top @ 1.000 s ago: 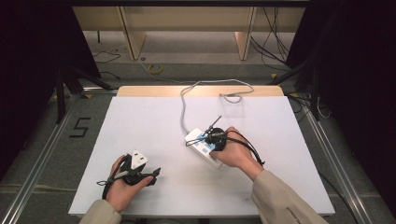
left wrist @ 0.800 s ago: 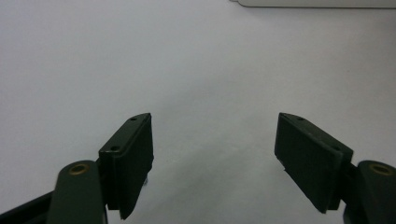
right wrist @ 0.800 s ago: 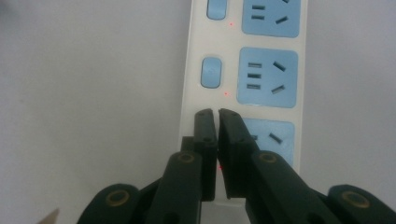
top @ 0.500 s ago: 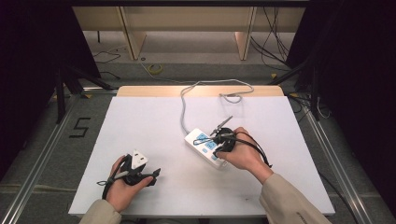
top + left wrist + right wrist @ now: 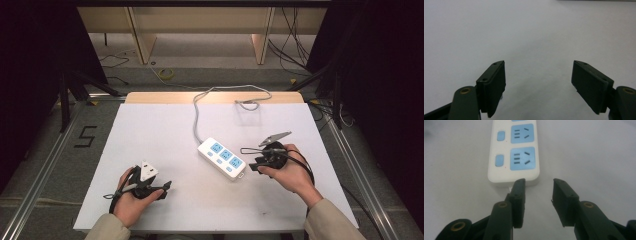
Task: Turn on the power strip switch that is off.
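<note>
Right now the power strip (image 5: 222, 158) lies flat near the middle of the white worktop (image 5: 150, 135), slanting from upper left to lower right in the high view, its grey cord (image 5: 196, 115) running off toward the far edge. The right tongs (image 5: 256, 159) sit just off the strip's near end, and their jaws have just been opening; in the right gripper view they (image 5: 537, 185) stand moderately apart with only bare worktop between them, the left jaw's tip close against the strip's end face (image 5: 512, 181). Nothing is held.

The left tongs (image 5: 162, 187) rest well apart from the strip at the near left of the worktop, jaws spread wide over empty surface (image 5: 539, 72).

The likeliest trouble, as I judge it, comes from that near jaw. It is so close to the strip's end that any sideways drift of the hand could nudge the strip and swing it, since it looks light and lies loose on a smooth top. The cord adds to this: it loops slack at the far edge, so a push could slide the whole strip with little to stop it. If the right tongs go back in for another grip, a bite on the rounded corner alone could slip off. The cable trailing from the right hand could also drag across the sockets (image 5: 522, 158)
</note>
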A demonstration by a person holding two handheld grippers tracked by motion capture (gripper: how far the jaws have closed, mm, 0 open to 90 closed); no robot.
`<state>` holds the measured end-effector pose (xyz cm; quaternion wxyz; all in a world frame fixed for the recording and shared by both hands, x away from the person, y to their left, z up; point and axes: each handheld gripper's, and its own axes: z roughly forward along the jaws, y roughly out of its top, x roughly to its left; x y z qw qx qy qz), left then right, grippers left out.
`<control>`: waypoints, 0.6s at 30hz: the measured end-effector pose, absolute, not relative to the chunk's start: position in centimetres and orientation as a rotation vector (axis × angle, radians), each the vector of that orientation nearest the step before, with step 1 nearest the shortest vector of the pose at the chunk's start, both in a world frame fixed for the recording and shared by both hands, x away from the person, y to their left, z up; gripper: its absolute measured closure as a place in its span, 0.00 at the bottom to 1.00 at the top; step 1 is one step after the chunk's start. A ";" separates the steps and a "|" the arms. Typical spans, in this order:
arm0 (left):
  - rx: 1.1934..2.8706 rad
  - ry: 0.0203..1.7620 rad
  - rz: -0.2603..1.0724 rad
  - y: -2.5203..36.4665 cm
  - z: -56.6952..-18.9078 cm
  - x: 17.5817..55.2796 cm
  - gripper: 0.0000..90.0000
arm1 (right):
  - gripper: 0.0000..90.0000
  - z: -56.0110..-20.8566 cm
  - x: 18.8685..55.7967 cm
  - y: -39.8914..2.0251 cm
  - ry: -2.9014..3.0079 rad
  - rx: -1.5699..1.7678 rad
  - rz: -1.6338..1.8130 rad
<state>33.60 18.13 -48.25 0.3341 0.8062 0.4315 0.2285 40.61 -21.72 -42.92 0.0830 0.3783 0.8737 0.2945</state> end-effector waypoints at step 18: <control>2.109 1.140 0.580 18.2 -48.7 33.9 0.29 | 0.55 -45.8 36.9 -28.3 2.358 1.171 1.149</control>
